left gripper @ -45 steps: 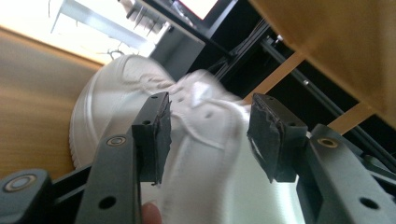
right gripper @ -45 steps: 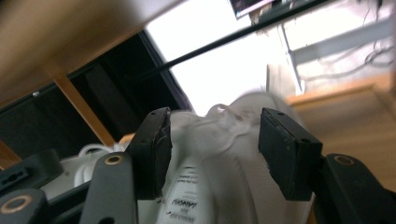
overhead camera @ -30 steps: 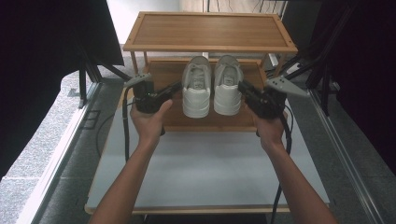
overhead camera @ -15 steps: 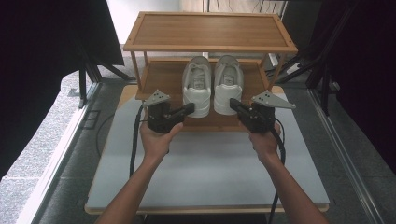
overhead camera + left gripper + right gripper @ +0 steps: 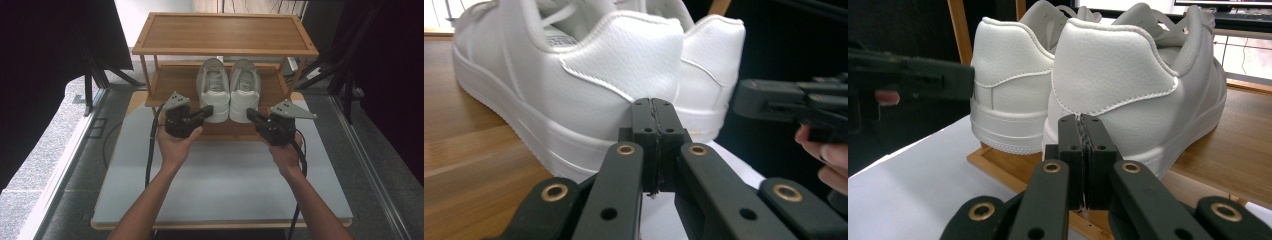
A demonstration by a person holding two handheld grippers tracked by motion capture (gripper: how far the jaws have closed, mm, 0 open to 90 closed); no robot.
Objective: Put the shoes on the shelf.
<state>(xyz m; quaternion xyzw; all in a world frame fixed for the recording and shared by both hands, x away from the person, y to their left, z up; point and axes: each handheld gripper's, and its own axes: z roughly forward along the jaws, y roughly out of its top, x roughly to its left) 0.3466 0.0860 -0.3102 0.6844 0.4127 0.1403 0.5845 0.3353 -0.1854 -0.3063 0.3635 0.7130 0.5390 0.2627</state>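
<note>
A pair of white sneakers stands side by side on the lower shelf (image 5: 170, 85) of a wooden rack, heels toward me: the left shoe (image 5: 214, 90) and the right shoe (image 5: 245, 90). My left gripper (image 5: 210, 111) is shut and empty, its tip just short of the left shoe's heel (image 5: 614, 65). My right gripper (image 5: 250, 114) is shut and empty too, pointing at the right shoe's heel (image 5: 1118, 70). In the left gripper view the shut jaws of the left gripper (image 5: 655, 107) rise before the heel. The right gripper (image 5: 1082, 122) shows the same in its own view.
The rack's top shelf (image 5: 225, 32) overhangs the shoes, with wooden posts at the corners. The rack stands at the far end of a white board (image 5: 225, 175) on a low table. Dark stands and cables flank both sides.
Both hands have drawn back toward me and sunk a little. The left gripper has shifted inward toward the left shoe's heel. The shoes have not moved.
</note>
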